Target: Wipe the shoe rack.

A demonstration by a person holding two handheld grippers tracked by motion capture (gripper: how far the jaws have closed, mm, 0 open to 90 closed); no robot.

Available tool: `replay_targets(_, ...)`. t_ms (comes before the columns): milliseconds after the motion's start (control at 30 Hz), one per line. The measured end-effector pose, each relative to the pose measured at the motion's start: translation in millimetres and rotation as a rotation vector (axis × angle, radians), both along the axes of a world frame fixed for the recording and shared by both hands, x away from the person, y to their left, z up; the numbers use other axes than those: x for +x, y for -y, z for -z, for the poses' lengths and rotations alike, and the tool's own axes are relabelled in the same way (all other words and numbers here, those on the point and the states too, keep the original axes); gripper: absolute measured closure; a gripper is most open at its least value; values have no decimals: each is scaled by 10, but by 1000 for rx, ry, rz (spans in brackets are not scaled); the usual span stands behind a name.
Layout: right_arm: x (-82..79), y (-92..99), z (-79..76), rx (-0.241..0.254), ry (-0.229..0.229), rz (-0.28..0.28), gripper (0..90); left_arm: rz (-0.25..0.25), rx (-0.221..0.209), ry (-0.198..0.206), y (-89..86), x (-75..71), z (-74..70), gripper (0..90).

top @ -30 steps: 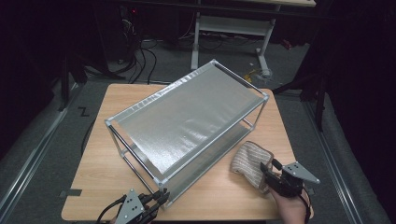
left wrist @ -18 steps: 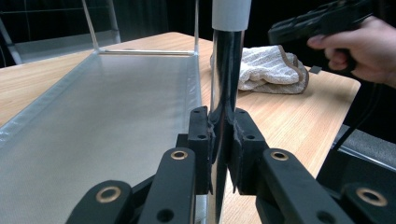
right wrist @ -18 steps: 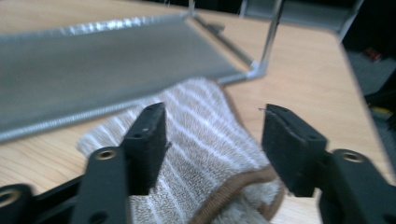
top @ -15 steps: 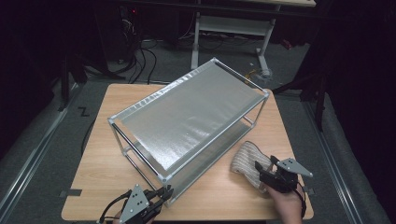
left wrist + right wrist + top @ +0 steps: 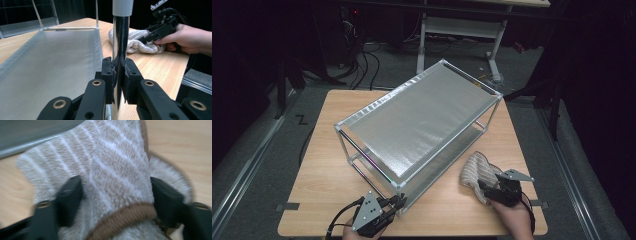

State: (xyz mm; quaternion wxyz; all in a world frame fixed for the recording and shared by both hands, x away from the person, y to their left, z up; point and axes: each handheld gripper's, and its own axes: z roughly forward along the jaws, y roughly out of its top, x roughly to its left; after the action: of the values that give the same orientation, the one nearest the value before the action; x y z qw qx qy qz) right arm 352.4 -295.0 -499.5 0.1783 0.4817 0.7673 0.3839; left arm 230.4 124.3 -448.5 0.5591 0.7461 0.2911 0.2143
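Observation:
A metal-frame rack with two grey fabric shelves stands slantwise on the wooden table. My left gripper is shut on its near corner post; both pads clamp the chrome tube just above the lower shelf. A beige-and-white striped fuzzy sock with a brown cuff lies on the table right of the rack. My right gripper has it between the jaws, which have just been closing, and the pads press on the fabric. The left gripper view shows that hand and sock beyond the post.
Bare wood runs along the table's left side and front edge. Behind the table stand a white desk frame and loose cables on a dark floor. A grey strip runs along the floor at the left.
My right gripper has sunk toward the table with the sock and shifted slightly back toward the front edge. The left gripper and the rack's near end have slid a little to the right.

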Motion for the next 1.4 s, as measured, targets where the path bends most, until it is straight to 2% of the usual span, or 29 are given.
replay_targets(100, -25, -17, -6, 25, -10, -32, 679, 1, 0, 0, -1, 0, 0, 810)
replay_targets(167, -51, -62, -29, 4, 11, -40, 728, 4, -2, -2, -2, 2, 0, 810)
replay_targets(233, -86, -114, -107, -25, 70, -38, 735, 5, -1, -2, -3, 3, -2, 810)
replay_targets(367, -63, -219, -268, -18, 153, -29, 734, 8, -2, -2, -6, 5, 0, 810)
replay_targets(567, 197, -459, -465, 38, 223, -20, 732, 9, -7, -5, -7, 6, 2, 810)
replay_targets(667, 387, -621, -476, 50, 229, -19, 731, 9, -11, -3, -8, 6, 7, 809)
replay_targets(733, 507, -749, -435, 50, 221, -23, 731, 9, -12, -1, -9, 4, 11, 810)
replay_targets(900, 731, -1060, -228, -11, 164, -42, 730, 10, -17, 1, -11, 3, 16, 809)
replay_targets(967, 773, -1112, -160, -33, 142, -43, 730, 11, -17, 1, -12, 1, 16, 810)
replay_targets(1100, 845, -1099, -61, -39, 79, -33, 730, 11, -18, 2, -14, -3, 18, 810)
replay_targets(1200, 857, -1068, -62, -41, 51, -30, 730, 16, -17, 1, -11, -8, 17, 809)
replay_targets(1400, 764, -999, -60, -53, 54, -22, 730, 32, -16, 3, 23, -45, 16, 809)
